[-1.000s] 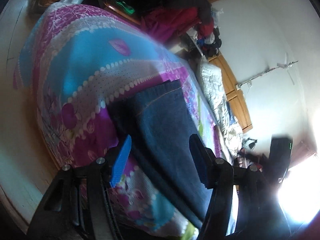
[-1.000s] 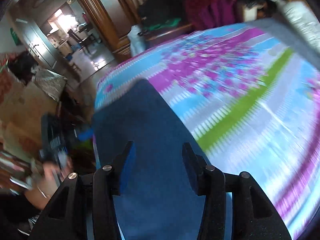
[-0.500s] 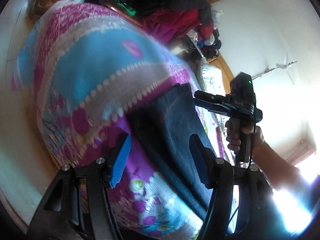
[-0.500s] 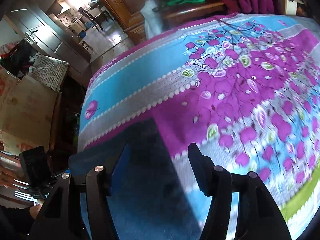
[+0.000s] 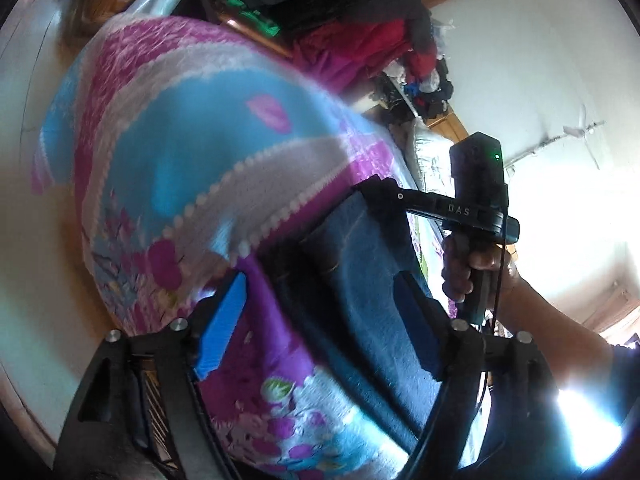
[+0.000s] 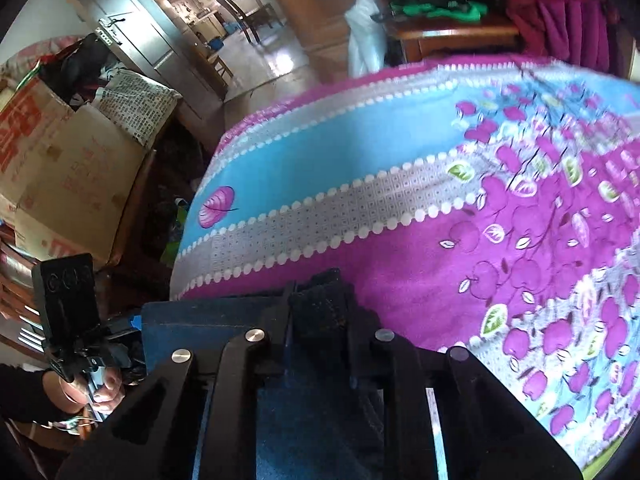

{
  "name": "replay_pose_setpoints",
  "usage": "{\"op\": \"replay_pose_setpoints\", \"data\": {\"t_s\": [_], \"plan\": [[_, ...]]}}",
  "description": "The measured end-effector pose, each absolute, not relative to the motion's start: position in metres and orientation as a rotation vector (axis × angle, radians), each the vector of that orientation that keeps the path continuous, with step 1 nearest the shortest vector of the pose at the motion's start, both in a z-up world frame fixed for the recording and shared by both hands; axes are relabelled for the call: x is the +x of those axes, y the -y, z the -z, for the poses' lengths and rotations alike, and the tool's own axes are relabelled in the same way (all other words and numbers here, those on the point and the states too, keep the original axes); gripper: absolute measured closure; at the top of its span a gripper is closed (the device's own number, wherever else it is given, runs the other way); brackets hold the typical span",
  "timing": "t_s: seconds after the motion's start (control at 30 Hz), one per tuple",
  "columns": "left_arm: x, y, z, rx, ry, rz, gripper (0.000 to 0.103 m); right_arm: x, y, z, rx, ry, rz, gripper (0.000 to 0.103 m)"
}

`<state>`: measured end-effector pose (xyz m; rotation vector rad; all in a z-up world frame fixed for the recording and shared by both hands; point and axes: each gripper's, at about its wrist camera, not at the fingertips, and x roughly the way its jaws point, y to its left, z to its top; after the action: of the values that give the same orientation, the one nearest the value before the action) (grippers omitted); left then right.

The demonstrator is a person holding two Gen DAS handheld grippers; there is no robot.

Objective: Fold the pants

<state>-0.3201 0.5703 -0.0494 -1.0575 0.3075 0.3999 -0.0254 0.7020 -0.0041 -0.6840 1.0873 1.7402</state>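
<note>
Dark blue jeans (image 5: 360, 280) lie flat on a bed covered by a pink, blue and grey flowered spread (image 5: 180, 140). My left gripper (image 5: 324, 320) hovers open over the near corner of the jeans' end, one blue pad (image 5: 228, 320) over the spread. Across the cloth, a hand (image 5: 468, 268) holds my right gripper (image 5: 380, 196) at the far corner. In the right wrist view the right gripper (image 6: 316, 300) is shut on the folded edge of the jeans (image 6: 224, 324). The left gripper (image 6: 120, 332) shows at the left beyond the jeans.
The spread (image 6: 400, 160) drops off the bed's edge toward the floor. Cardboard boxes (image 6: 60, 168) stand beside the bed. A white bag (image 6: 366, 40) and a heap of clothes (image 5: 360, 20) sit past the foot. A pillow (image 5: 428, 152) lies further up the bed.
The right gripper came down to the end of the jeans and closed on its edge. The left gripper stayed open and shifted slightly nearer the jeans' corner.
</note>
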Motion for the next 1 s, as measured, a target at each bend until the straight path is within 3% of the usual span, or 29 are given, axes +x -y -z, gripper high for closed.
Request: {"op": "replay_pose_setpoints", "data": {"t_s": [0.37,0.53,0.8,0.87,0.93,0.97,1.0], "plan": [[-0.321,-0.569,0.031,-0.901,-0.268,-0.427,0.025,-0.032,-0.634,-0.058,-0.548,-0.918,-1.796,0.082],[-0.315,-0.579,0.036,-0.879,-0.238,-0.383,0.014,-0.029,-0.609,-0.082,-0.520,-0.863,-1.788,0.082],[-0.306,-0.586,0.041,-0.915,-0.175,-0.290,0.015,-0.022,-0.588,-0.094,-0.512,-0.856,-1.773,0.082],[-0.297,-0.584,0.038,-0.881,-0.192,-0.265,0.026,-0.021,-0.587,-0.095,-0.501,-0.865,-1.770,0.082],[-0.289,-0.582,0.033,-0.858,-0.196,-0.227,0.073,-0.022,-0.584,-0.096,-0.510,-0.859,-1.765,0.082],[-0.284,-0.580,0.028,-0.839,-0.205,-0.203,0.087,-0.023,-0.583,-0.096,-0.508,-0.847,-1.773,0.082],[-0.281,-0.577,0.024,-0.818,-0.214,-0.194,0.095,-0.023,-0.581,-0.097,-0.514,-0.841,-1.761,0.082]]}}
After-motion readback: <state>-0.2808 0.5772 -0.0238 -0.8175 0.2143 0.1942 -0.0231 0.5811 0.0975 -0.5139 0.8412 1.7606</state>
